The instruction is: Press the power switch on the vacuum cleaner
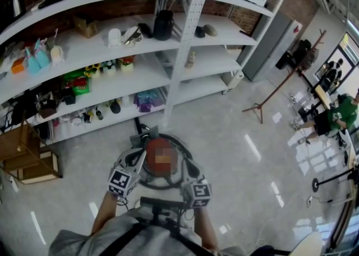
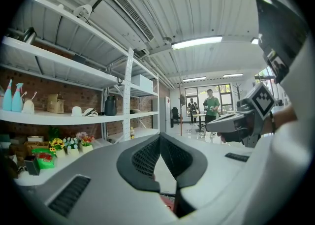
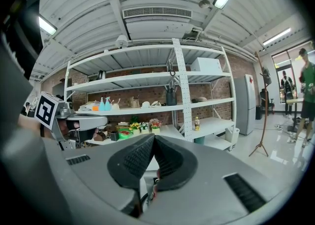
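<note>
Plainly, both pairs of jaws are closed tip to tip with nothing between them: the left gripper (image 2: 160, 139) and the right gripper (image 3: 153, 138) hang side by side over the one vacuum cleaner (image 1: 180, 147), and I cannot tell whether either touches it. It sits on the floor (image 1: 235, 154) at the person's feet, a round body with no clear long axis, a dark part sticking out toward the white shelves (image 1: 224, 31). Two grippers, one vacuum cleaner.

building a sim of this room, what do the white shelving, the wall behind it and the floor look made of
White shelving unit: likely painted metal, perforated upright. Wall behind: red-brown brick, mortar lines show. Pale grey floor: glossy, perhaps polished tile or epoxy; lights reflect.
</note>
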Motion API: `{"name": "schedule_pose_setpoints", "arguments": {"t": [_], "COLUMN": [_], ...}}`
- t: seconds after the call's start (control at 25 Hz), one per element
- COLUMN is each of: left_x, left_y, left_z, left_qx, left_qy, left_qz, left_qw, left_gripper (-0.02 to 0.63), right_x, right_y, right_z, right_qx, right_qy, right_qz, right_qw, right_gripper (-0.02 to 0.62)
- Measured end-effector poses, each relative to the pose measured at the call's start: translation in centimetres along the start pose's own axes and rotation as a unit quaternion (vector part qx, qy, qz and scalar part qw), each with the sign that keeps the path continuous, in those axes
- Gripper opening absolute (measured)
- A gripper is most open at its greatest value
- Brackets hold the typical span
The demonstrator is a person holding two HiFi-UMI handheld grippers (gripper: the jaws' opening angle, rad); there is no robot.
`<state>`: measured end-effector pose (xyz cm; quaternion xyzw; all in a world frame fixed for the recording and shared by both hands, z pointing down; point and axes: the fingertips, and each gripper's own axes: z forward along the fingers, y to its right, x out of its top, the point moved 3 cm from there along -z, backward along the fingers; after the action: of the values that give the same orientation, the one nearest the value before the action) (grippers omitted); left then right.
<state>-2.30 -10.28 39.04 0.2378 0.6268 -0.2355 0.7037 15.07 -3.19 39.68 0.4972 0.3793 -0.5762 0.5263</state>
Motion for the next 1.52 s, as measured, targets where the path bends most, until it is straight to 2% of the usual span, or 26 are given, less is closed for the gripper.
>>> {"name": "schedule_pose_setpoints", "arguments": {"t": [1.52], "left_x": [-0.1], "left_y": [0.2], "left_z": [-1.0], "left_qx": [0.001], "left_qy": [0.002], "left_qz": [0.005], "left_qw": [1.0], "left_gripper": [0.008], "right_x": [-0.6], "right_y": [-1.3], "right_z": [-0.4], "right_qx": [0.01], "right_qy": [0.002], "right_qz": [-0.008], "right_qw": [1.0], "right_gripper": [0.009]}}
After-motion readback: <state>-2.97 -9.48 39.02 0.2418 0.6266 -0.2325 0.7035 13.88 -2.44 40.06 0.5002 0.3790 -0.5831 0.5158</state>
